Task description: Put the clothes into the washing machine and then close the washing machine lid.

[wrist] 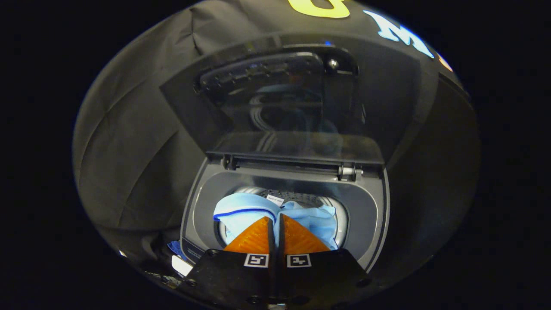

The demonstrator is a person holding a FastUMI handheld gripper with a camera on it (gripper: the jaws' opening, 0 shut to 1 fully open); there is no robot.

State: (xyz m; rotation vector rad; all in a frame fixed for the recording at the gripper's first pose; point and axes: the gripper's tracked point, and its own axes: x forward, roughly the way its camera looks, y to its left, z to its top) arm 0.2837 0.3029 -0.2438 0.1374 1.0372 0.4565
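Washing machine (374, 215): one top-loading machine with a grey top surround, standing against the black cloth wall of the booth.
Lid (284, 103): one, dark and glossy, raised on its hinge at the back of the opening and standing nearly upright; its see-through panel mirrors the drum below.
Hinge (351, 171): one metal pin shows at the lid's lower right corner, with a bar running left from it along the back edge.
Drum (342, 219): one, its pale metal rim ringing the opening; a perforated patch of its back wall shows above the fabric.
Clothes (241, 213): light blue fabric lying inside the drum, bunched up; one fold carries a darker blue trim line. How many garments there are I cannot tell.
Tag (275, 199): one small white label on the fabric, near the top of the pile.
Gripper (275, 228): one, poised over the front edge of the opening, pointing down into the drum.
Fingers (254, 239): two, drawn together with only a thin slit between them, nothing pinched there; the blue fabric lies just beyond their tips.
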